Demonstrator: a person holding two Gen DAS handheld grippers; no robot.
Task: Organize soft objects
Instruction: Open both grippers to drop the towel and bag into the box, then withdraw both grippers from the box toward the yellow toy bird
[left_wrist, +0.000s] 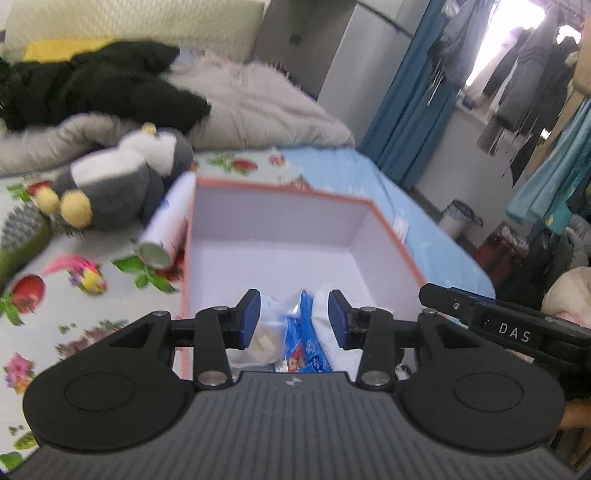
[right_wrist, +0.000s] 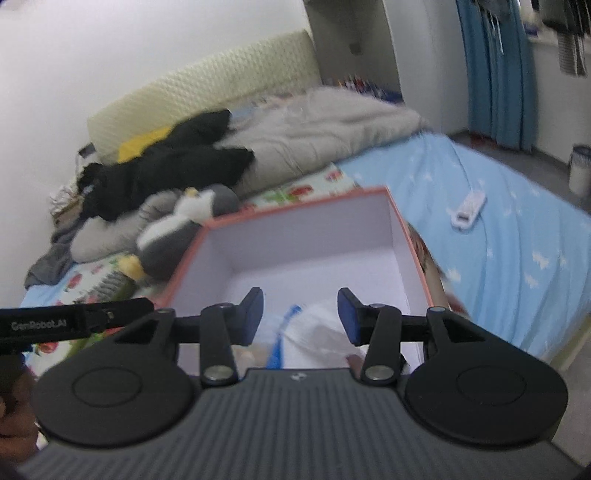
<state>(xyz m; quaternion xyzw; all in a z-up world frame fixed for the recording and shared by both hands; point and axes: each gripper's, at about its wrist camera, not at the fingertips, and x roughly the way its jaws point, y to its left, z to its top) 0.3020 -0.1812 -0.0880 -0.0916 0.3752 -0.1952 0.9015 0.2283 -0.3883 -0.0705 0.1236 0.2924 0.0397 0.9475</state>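
Plush penguin (left_wrist: 122, 184), grey and white with yellow feet, lies on its side on the bed's floral sheet (left_wrist: 33, 332), just left of the box (left_wrist: 295, 236) and up-left of the left hand-held gripper (left_wrist: 291, 319); its long axis runs roughly left to right, feet toward the left. Left hand-held gripper looks nearer to it than the right hand-held gripper (right_wrist: 301, 317), so the left is probably the one to reach. Both hang over the near end of the box, jaws apart, nothing held. Box is stiff card, white inside, orange-pink rim, mostly bare; plastic-wrapped packets (left_wrist: 295, 332), blue and clear, crinkly, lie at the near end under the fingers. White spray can (left_wrist: 168, 221), smooth cylinder, lies against the box's left wall, between box and penguin. Green brush (left_wrist: 22, 236) with grey bristles sits further left. Black fuzzy garment (left_wrist: 103, 81) and grey quilt (left_wrist: 258, 99) are piled behind. Frames are motion-blurred.
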